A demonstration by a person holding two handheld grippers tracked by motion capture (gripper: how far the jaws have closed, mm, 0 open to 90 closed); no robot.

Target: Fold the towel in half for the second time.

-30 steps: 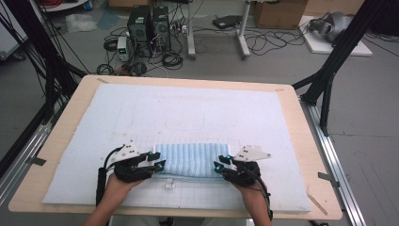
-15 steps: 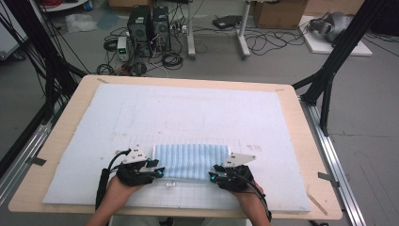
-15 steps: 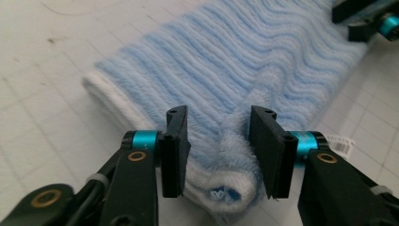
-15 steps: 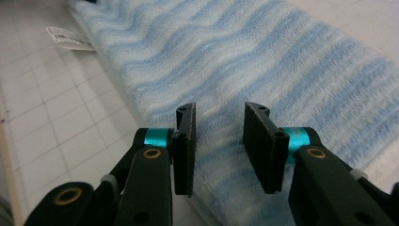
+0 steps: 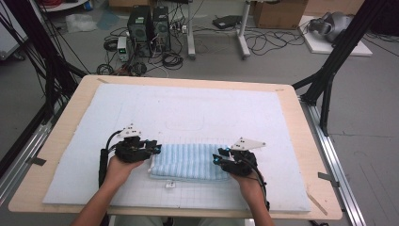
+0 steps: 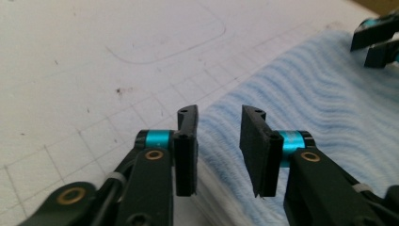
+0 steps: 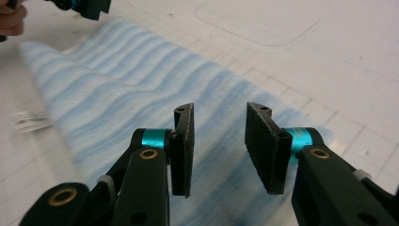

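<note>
A folded blue-and-white striped towel (image 5: 188,161) lies on the white mat near the table's front edge. My left gripper (image 5: 156,149) is at the towel's left end, near its far corner. In the left gripper view the jaws (image 6: 219,113) stand apart over the towel's folded edge (image 6: 310,94); they have just been closing, and no cloth is pinched between them. My right gripper (image 5: 219,158) sits over the towel's right end. Its jaws (image 7: 219,110) hover open above the striped cloth (image 7: 117,94), nothing between the pads.
The white gridded mat (image 5: 188,113) covers most of the wooden table (image 5: 306,141). A small white tag (image 5: 170,185) lies just in front of the towel. Black frame posts stand at both sides; computers and cables are on the floor beyond.
My left gripper has moved away from me along the towel's left edge. The right gripper has shifted slightly. The towel lies where it was.
</note>
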